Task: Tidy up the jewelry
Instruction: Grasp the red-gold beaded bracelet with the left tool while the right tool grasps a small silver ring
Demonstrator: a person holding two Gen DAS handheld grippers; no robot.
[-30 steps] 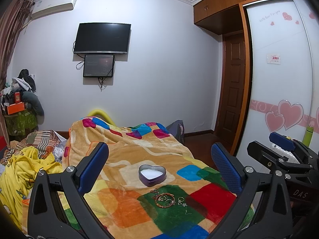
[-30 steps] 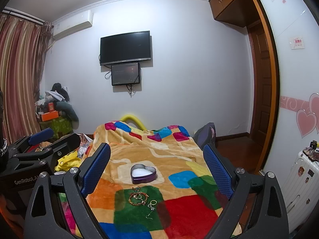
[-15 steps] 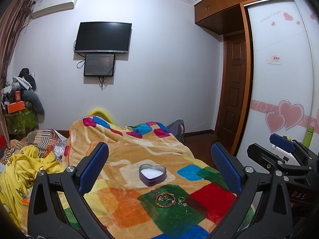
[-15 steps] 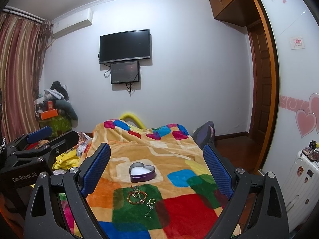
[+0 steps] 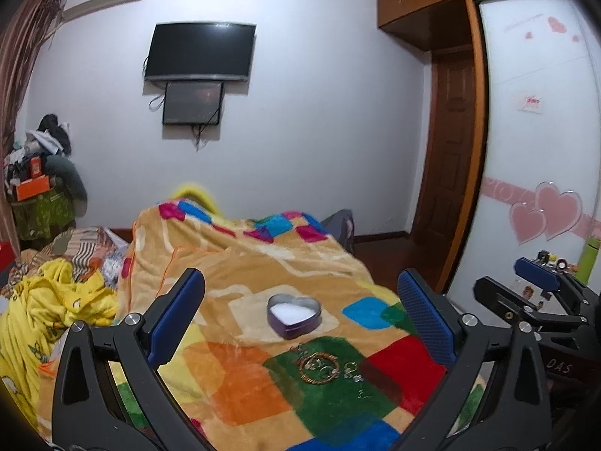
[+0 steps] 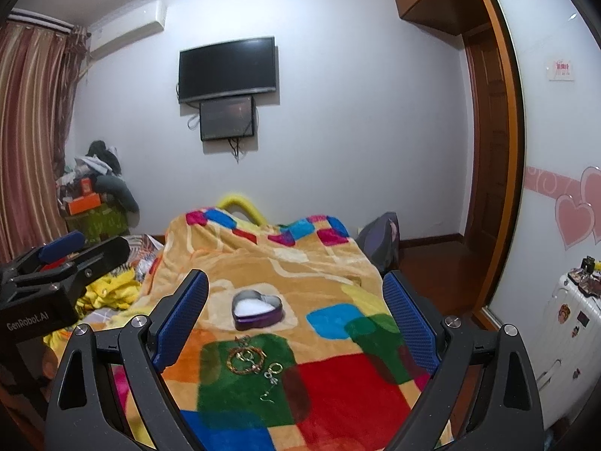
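Ahead of both our grippers lies the bed, covered by a patchwork blanket (image 6: 263,274) of orange, green, red and blue squares, soft and rumpled toward its far end. Our left gripper (image 5: 300,319) hangs above the near part of it with its jaws spread wide and nothing between them; our right gripper (image 6: 296,323) does the same just beside it, also wide and empty. Straight ahead of both, past the fingertips, sits the heart-shaped tin (image 6: 256,310), purple-walled, lidless, white inside. Nearer to us than the tin, framed low between the jaws, the jewelry rests on a green square: a beaded bracelet (image 6: 246,360) with some smaller pieces overlapping it, and to its right a few small rings and earrings (image 6: 272,374), too fine to tell apart. We judge nothing has gone into the tin yet. The risk from here is the plush pile: wide pads may pinch blanket along with a thin ring, or push it deeper into the fibres, and the overlapping pieces may come up tangled and drop short of the tin
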